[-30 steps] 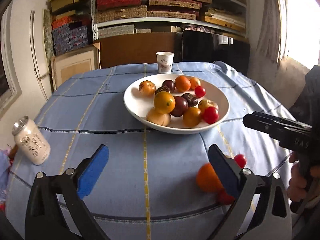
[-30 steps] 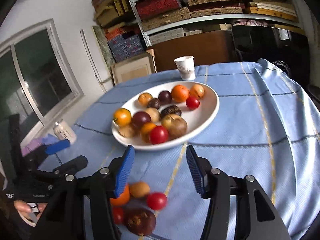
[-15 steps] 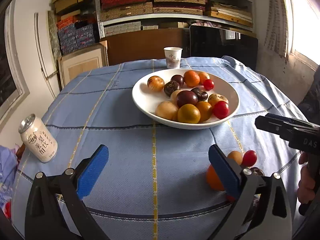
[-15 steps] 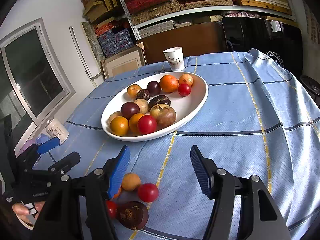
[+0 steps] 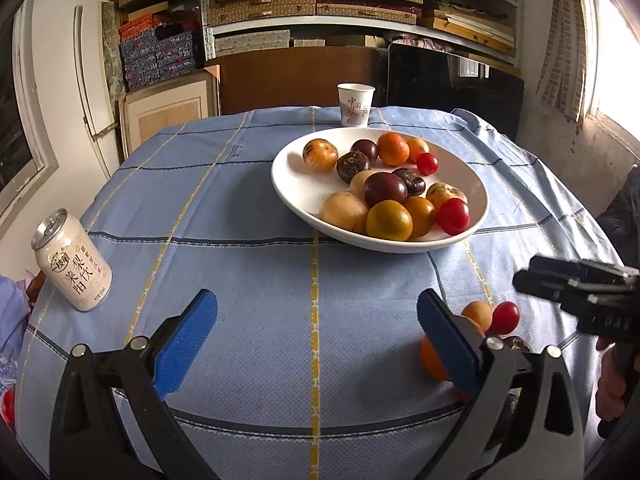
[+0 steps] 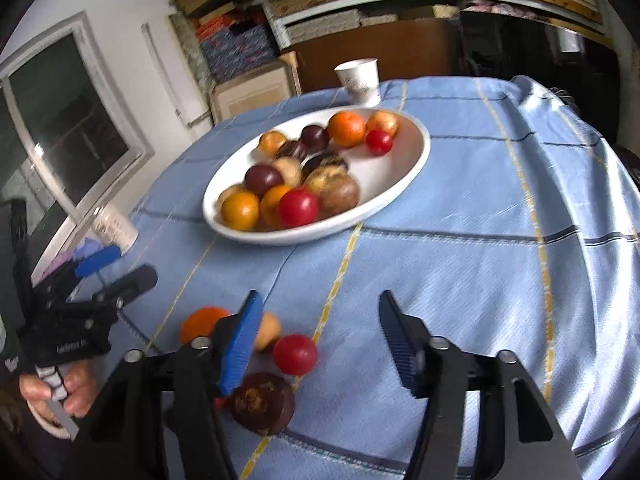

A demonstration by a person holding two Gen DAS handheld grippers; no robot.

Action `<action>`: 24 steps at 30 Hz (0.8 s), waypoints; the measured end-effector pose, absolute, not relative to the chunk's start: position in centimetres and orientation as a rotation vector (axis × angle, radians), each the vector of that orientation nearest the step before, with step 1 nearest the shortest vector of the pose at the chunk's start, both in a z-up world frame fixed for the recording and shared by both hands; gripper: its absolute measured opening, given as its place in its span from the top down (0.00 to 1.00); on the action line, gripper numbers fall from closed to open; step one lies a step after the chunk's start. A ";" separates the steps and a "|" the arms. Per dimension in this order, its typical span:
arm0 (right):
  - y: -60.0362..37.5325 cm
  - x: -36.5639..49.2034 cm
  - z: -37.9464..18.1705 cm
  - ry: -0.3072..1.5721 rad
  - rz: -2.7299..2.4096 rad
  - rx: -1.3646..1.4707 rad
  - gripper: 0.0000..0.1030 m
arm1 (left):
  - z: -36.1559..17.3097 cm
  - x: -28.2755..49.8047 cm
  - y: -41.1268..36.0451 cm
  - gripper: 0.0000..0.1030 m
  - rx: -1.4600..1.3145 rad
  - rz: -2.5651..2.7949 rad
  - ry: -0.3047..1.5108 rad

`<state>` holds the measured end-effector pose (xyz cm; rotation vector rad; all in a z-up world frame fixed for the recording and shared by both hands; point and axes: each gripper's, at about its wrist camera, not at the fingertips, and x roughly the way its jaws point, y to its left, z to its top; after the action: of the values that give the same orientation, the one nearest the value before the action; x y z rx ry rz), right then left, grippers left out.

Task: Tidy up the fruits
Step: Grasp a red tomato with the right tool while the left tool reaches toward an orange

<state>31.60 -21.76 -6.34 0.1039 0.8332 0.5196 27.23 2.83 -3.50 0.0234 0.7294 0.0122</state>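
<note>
A white plate (image 5: 298, 196) piled with several oranges, tomatoes and dark fruits sits mid-table, and shows too in the right wrist view (image 6: 418, 158). Loose on the cloth near the front edge lie an orange (image 6: 202, 322), a small tan fruit (image 6: 267, 330), a red tomato (image 6: 295, 354) and a dark round fruit (image 6: 262, 402). My right gripper (image 6: 320, 308) hovers over them with its jaws closing. The tomato lies by its left pad and no pad touches it. My left gripper (image 5: 316, 320) is open over bare cloth, with the loose orange (image 5: 428, 360) behind its right finger.
A drink can (image 5: 72, 260) stands at the table's left edge. A paper cup (image 5: 355, 104) stands behind the plate. Blue checked cloth (image 5: 248, 264) covers the round table. Shelves of boxes fill the back wall. A hand holds each gripper's handle.
The right gripper's fingers stand a little closer together than half a second ago, and its view has tipped down towards the loose fruit. The left view has swung slightly left.
</note>
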 end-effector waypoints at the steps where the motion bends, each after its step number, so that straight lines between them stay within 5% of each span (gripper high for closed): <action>1: -21.5 31.4 -6.6 0.852 0.532 0.087 0.51 | -3.5 27.3 3.0 0.05 0.015 0.009 0.734; 18: -19.5 30.4 -8.2 0.934 0.582 0.003 0.67 | -3.9 27.7 3.5 0.05 -0.035 -0.007 0.768; 20: -19.4 30.3 -8.1 0.933 0.597 0.012 0.75 | -3.9 27.7 3.4 0.05 -0.031 -0.006 0.767; 24: -21.4 30.8 -7.2 0.897 0.597 0.166 0.76 | -4.1 27.8 3.3 0.05 -0.035 -0.017 0.781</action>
<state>30.83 -21.39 -7.23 0.1660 0.8967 0.5972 27.79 3.29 -4.08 -0.0351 0.7807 -0.0169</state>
